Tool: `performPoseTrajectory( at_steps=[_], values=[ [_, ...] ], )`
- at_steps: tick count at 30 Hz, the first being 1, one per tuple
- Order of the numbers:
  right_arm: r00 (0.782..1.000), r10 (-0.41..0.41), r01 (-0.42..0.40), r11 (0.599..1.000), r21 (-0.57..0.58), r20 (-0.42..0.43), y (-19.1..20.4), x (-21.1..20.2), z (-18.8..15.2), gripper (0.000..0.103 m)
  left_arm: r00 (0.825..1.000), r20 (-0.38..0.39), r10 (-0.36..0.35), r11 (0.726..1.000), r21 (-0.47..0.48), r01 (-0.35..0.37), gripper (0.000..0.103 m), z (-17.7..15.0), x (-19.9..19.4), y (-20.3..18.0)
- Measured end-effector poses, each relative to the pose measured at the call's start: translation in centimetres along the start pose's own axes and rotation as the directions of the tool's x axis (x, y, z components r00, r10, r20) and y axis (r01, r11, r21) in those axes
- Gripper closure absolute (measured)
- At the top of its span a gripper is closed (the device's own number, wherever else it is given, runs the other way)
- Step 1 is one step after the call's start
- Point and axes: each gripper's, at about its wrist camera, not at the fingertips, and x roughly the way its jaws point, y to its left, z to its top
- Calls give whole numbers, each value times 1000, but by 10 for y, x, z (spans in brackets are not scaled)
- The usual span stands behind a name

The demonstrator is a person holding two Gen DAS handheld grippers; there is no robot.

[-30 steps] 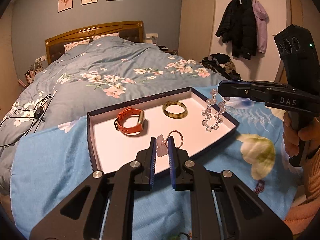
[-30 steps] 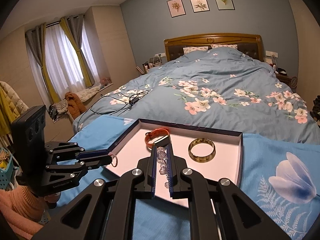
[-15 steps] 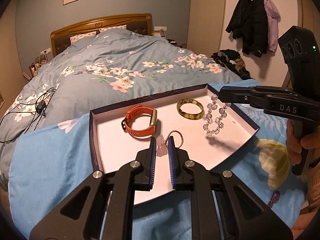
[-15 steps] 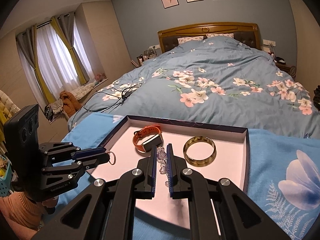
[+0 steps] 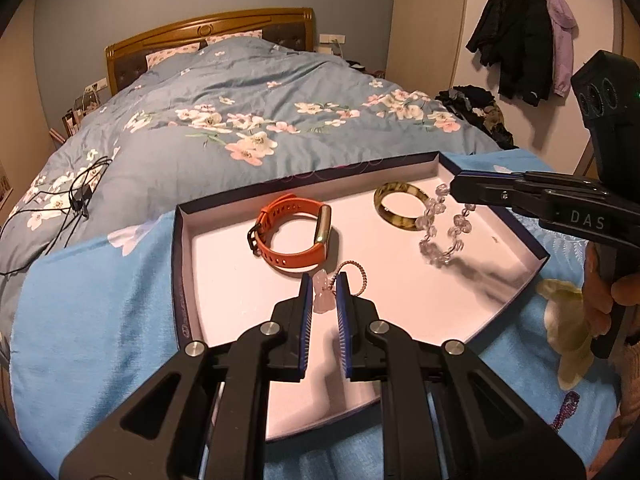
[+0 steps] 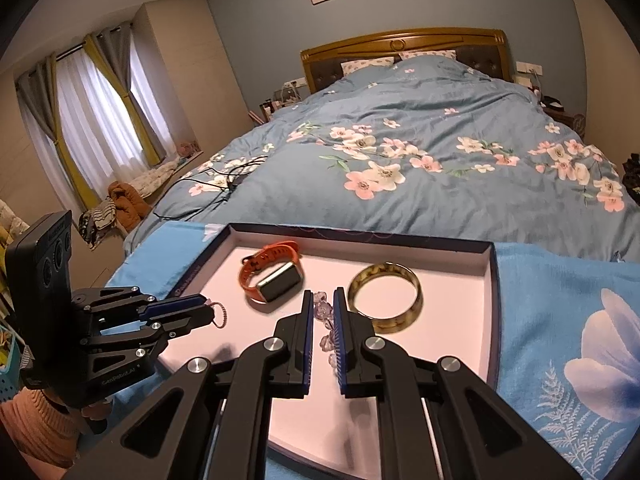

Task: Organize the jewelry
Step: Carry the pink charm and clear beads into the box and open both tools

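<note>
Left gripper (image 5: 323, 286) clenched on pale pink crystal pendant (image 5: 322, 294) of thin pink beaded bracelet (image 5: 357, 275), held over near part of shallow dark-rimmed tray with white floor (image 5: 182, 280). Right gripper (image 6: 321, 307) clenched on clear faceted-bead bracelet (image 5: 440, 232); beads dangle above tray's right side, shadow beneath. Farther in tray: orange-strapped smartwatch (image 5: 294, 236) left of centre, mottled amber bangle (image 5: 400, 206) right, lying flat, apart. Tray rests on light blue floral cloth (image 5: 100, 308). Beyond: grey-blue flowered duvet (image 5: 248, 120), wooden headboard (image 5: 208, 32).

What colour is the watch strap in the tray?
Orange; the watch strap shows best in the left wrist view.
</note>
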Motion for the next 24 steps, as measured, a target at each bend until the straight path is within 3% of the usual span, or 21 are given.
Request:
performPoseTrajectory(
  at_steps=[8, 12, 16, 18, 24],
  values=[
    [999, -4, 4, 1000, 10, -39, -6, 9, -6, 94, 999, -54, 7, 999, -31, -8, 90, -1, 18, 6],
    [999, -14, 15, 1000, 27, -35, -9, 6, -7, 92, 998, -64, 7, 999, -39, -9, 77, -2, 21, 7],
    [1000, -12, 13, 999, 33, -16, -9, -5, -9, 87, 999, -34, 12, 999, -41, -13, 71, -1, 10, 7],
    [1000, -8, 8, 1000, 28, -4, -7, -15, -11, 84, 1000, -3, 25, 999, -34, -25, 63, -1, -2, 5],
    [999, 16, -16, 1000, -1, 30, 1, -47, -23, 74, 994, 97, 43, 999, -29, -41, 56, -8, -46, 0]
  ],
)
